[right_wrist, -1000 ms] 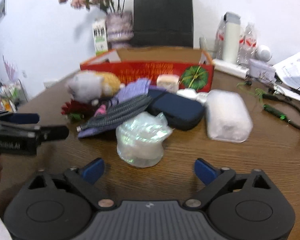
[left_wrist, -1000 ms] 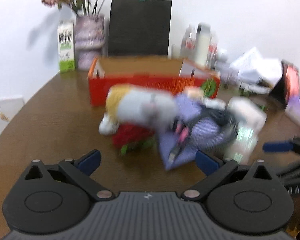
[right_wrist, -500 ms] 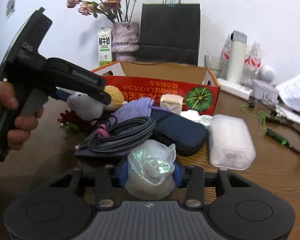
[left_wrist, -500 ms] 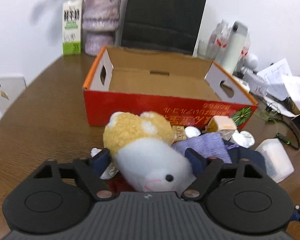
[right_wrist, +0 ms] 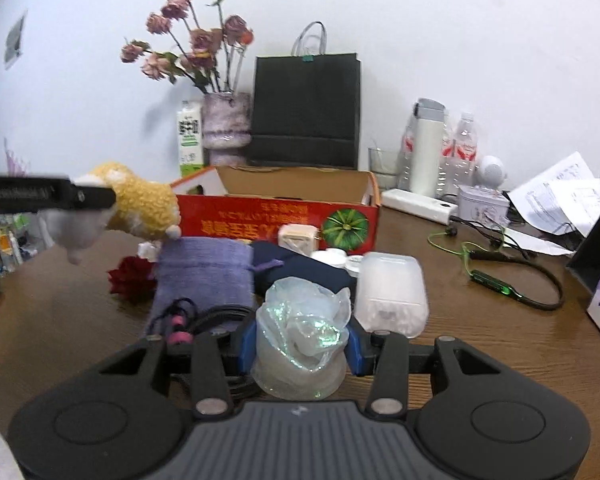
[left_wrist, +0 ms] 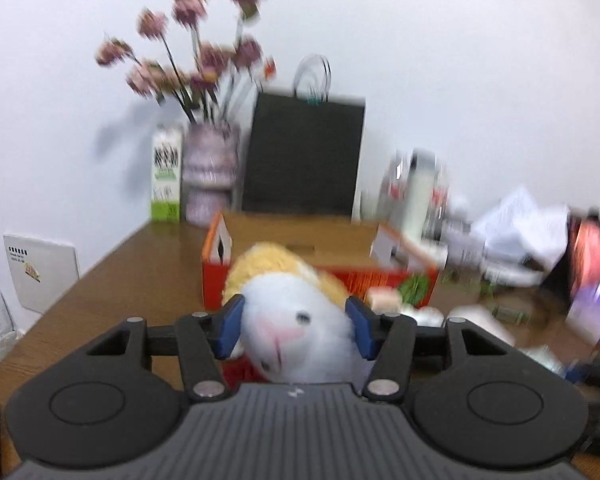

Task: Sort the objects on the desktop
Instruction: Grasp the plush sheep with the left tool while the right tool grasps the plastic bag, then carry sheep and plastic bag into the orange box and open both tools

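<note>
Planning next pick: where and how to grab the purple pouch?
Take the purple pouch across its gathered drawstring neck, coming from above. It lies flat, so its body gives little to pinch; the neck is bunched and narrow. The cable overlaps its near end.

We see bare wood on the left part of the table (right_wrist: 60, 320), and a gripper can pass there freely. In the middle the way is crowded: a purple pouch (right_wrist: 204, 276), a coiled black cable (right_wrist: 220, 320), a dark blue case (right_wrist: 308, 276) and a white plastic box (right_wrist: 392, 292) lie close together, some touching. Behind them the open red carton (right_wrist: 276, 220) stands across the table, and its top is open from above. On the right, a green-lit cable (right_wrist: 496, 280) and loose papers (right_wrist: 556, 200) take the space, with some bare wood in front of them.
</note>
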A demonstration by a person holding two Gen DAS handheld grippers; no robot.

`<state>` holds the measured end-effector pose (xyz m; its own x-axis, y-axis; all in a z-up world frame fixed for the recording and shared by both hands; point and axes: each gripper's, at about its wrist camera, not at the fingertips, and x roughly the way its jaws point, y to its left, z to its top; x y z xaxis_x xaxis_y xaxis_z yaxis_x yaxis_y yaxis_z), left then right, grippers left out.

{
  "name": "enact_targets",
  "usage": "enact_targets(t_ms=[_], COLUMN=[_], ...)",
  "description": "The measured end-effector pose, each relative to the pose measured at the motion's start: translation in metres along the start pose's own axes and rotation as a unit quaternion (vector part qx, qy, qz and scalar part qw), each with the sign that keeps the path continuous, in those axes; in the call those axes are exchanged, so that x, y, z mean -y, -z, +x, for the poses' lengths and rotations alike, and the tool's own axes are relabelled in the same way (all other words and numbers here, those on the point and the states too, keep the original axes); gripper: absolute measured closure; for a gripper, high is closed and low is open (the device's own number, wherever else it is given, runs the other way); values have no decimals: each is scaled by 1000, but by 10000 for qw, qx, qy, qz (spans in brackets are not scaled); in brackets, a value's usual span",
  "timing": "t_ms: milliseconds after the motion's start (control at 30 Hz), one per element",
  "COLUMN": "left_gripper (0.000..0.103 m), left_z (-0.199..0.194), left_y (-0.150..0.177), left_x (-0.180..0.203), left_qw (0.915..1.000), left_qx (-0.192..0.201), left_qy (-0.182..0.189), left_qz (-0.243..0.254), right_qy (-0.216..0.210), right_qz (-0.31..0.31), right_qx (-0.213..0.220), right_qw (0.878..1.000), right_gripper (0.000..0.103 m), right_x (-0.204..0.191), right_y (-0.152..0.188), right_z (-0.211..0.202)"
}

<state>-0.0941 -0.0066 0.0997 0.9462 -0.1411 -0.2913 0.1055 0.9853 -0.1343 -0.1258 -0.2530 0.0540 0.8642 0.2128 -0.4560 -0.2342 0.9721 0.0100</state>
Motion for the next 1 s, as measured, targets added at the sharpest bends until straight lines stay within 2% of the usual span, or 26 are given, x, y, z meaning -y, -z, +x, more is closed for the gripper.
enact_targets(t_ms=[67, 100, 167, 233, 333, 400, 500, 600, 767, 867, 1000], left_gripper=[54, 60, 63, 64, 65, 65, 65, 65, 65, 65, 65], left_z=[-12, -14, -18, -24, -22, -19, -13, 6, 58, 97, 143], left_y=[-14, -20, -31, -33, -25, -22, -27, -41, -81, -108, -135], left_x=[-5, -7, -12, -10, -8, -11, -10, -9, -7, -11, -15], left_qw=[9994, 9990, 9974, 9971, 9984, 9977, 9983, 9989, 9995, 9994, 9997], left_qx=[219, 220, 162, 183, 38, -62, -8, -7, -77, -160, -189], left_qy=[163, 194, 369, 481, 388, 475, 451, 401, 307, 263, 121], left_qz=[-229, -342, -597, -556, -410, -471, -363, -257, -96, -134, 57], right_qy=[-350, -571, -823, -889, -954, -919, -862, -774, -560, -516, -453], right_qz=[129, 201, 247, 118, -4, 3, 175, 232, 116, 29, 99], right_qx=[9, -11, -60, 7, -23, -105, -171, -141, 31, 113, 47], right_qw=[9993, 9982, 9963, 9960, 9954, 9957, 9960, 9966, 9984, 9986, 9989], right_gripper=[61, 61, 61, 61, 61, 61, 61, 61, 61, 61, 61], right_x=[-3, -5, -14, -26, -38, -38, -28, -16, 4, 15, 33], right_y=[-2, -3, -7, -10, -8, -7, -8, -21, -70, -102, -143], right_z=[-5, -5, -4, -6, -5, -2, 3, 10, 31, 56, 105])
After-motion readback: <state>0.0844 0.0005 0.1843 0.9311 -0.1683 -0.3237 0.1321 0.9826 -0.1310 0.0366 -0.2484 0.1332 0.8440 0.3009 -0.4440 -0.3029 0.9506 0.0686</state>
